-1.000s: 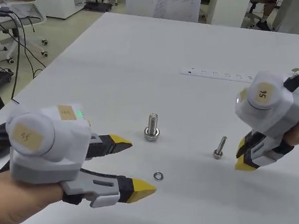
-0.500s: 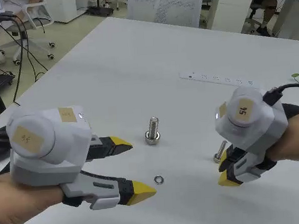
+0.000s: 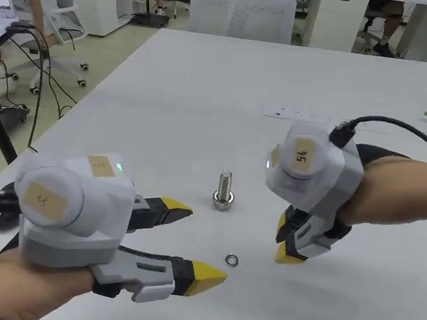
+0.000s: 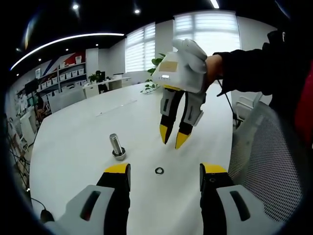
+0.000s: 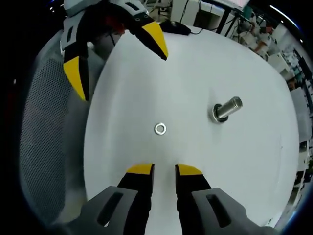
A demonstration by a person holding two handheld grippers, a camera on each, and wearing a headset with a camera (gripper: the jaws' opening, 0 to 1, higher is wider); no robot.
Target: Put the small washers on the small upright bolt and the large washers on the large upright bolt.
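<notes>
Near the front edge of the worktop [image 3: 194, 95] the left gripper [image 3: 193, 238] hangs with its jaws wide apart, empty. Beside it a small washer [image 3: 231, 260] lies flat, and the large bolt [image 3: 224, 189] stands upright further in. The right gripper [image 3: 285, 241] has its jaws nearly together, gripping nothing.

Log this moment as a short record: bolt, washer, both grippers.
bolt: bolt stands upright on the white table
washer: one washer lies flat, nearer the person than the bolt, between the grippers, untouched
left gripper: left gripper wide open, empty, washer ahead of it
right gripper: right gripper angled down beside the washer, fingers a narrow gap apart, empty
</notes>
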